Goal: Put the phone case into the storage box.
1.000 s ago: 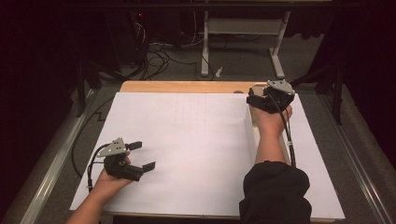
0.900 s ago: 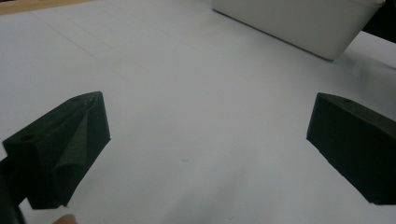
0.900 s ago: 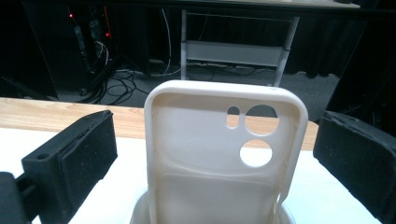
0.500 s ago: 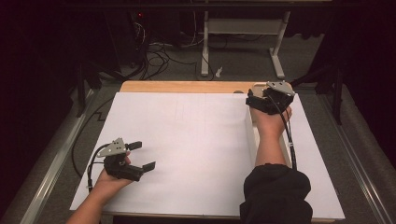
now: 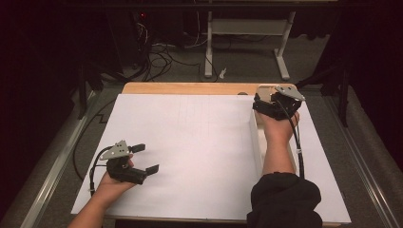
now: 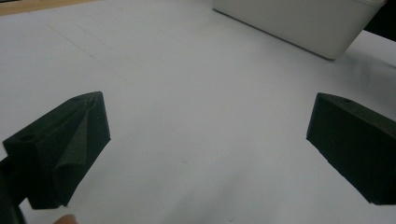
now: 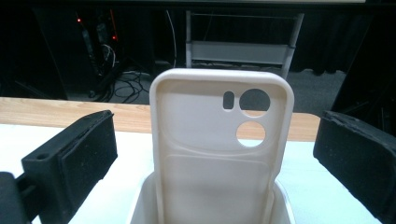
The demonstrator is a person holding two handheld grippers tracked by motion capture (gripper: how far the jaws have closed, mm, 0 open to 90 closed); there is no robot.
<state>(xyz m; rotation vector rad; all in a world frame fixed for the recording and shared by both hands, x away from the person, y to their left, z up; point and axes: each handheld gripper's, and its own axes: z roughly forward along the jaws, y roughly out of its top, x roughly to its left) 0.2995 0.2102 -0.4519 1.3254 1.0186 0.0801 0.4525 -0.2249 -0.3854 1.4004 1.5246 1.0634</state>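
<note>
High view: two tools, one per hand. Left tool (image 5: 142, 159) low at near left of surface (image 5: 190, 137), jaws spread wide, nothing between them, pointing right across the white sheet. Right tool (image 5: 266, 102) at far right, near the wooden back edge, over the far end of one long white tray (image 5: 257, 142); forearm lying along the tray. Tray long axis running near-to-far, parallel to the right side of the surface.

Right gripper view: one phone case (image 7: 219, 144), cream-white, standing upright in the tray (image 7: 140, 205) end, open inner side facing the camera. Long axis vertical, camera-cutout end up. Counted cutouts: three, namely two round holes and one small slot, all in the upper right corner of the case. Case sitting between the two black jaws of right tool (image 7: 217, 154), clear gap either side, no contact seen; jaws wide apart, gripping nothing. Whether the bottom edge touches the tray floor: cannot tell, cut off by frame.

Left gripper view: left tool (image 6: 205, 149) jaws far apart over bare white sheet, holding nothing. One tray (image 6: 299, 23) corner visible at upper right, well apart from the jaws.

Count total: two tools, one tray, one case.
</note>
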